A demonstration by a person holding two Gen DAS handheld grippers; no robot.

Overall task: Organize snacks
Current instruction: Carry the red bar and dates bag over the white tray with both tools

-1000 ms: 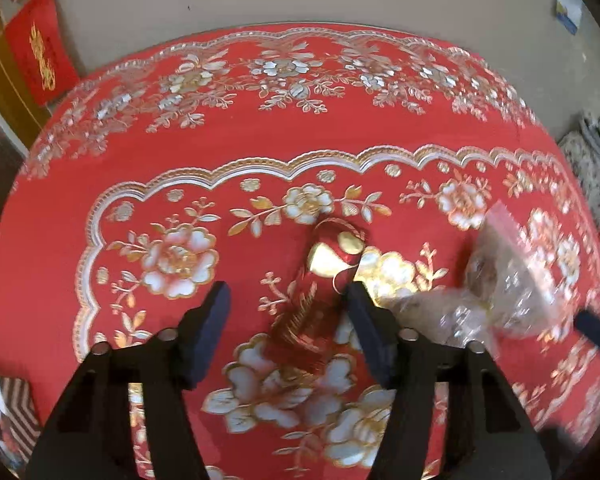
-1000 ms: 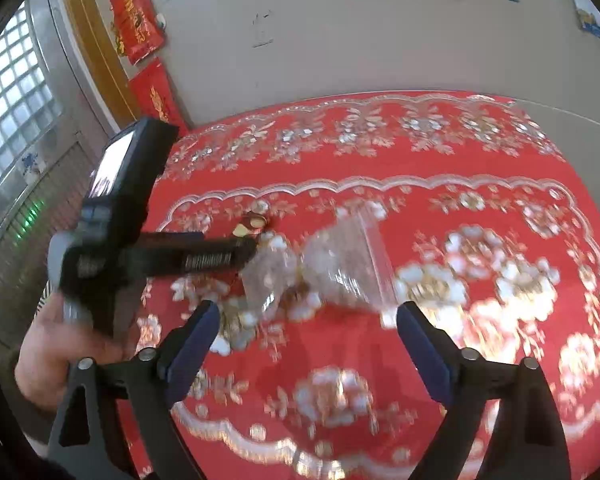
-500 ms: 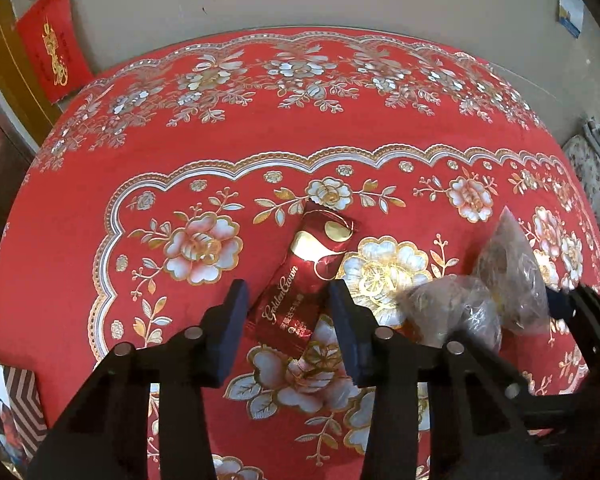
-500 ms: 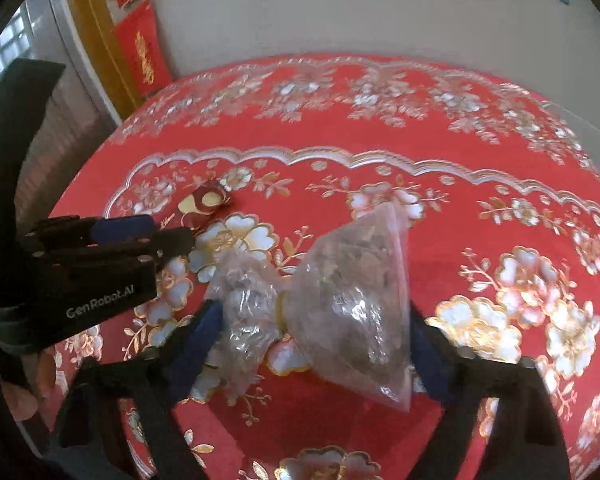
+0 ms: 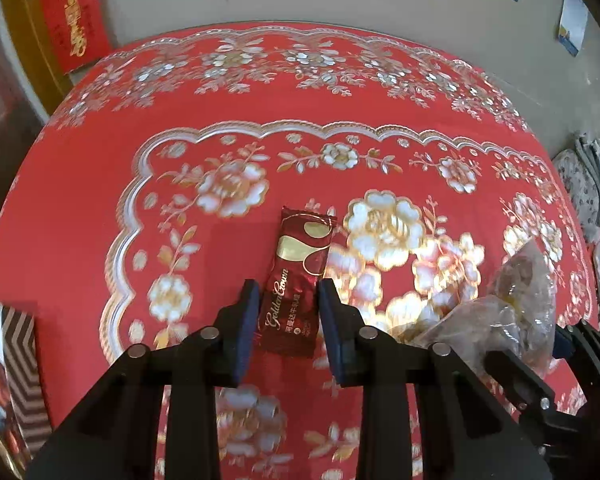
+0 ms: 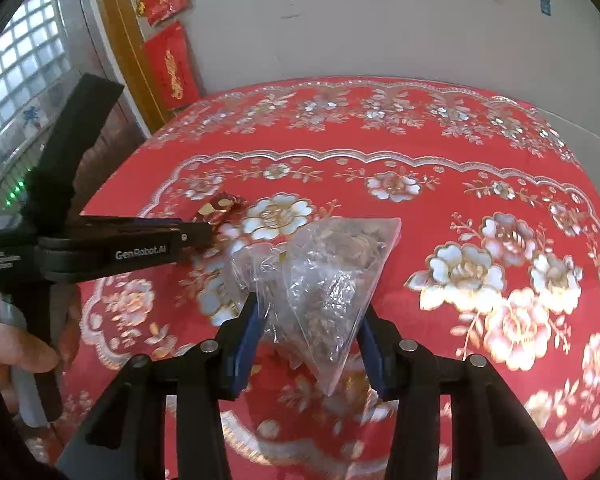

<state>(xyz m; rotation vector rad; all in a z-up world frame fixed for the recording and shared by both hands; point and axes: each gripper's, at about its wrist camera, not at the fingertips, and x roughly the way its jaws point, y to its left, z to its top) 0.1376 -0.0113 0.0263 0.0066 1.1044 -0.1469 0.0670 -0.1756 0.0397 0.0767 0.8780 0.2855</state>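
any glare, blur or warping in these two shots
Left wrist view: sharp on the red snack packet, glare on the gold flowers of the tablecloth, table edge bowed by the fisheye. Right wrist view: softer, shine on the clear bag, bright glass-block window at left, dark corners.

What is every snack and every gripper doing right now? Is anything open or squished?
Red candy packet: sealed, lying flat on the tablecloth, between the left gripper's fingers.
Clear snack bag: crumpled, full, between the right gripper's fingers.
Left gripper: closing around the candy packet, a slim gap on each side.
Right gripper: closing, pads touching the bag's sides.
Tablecloth: spread flat.
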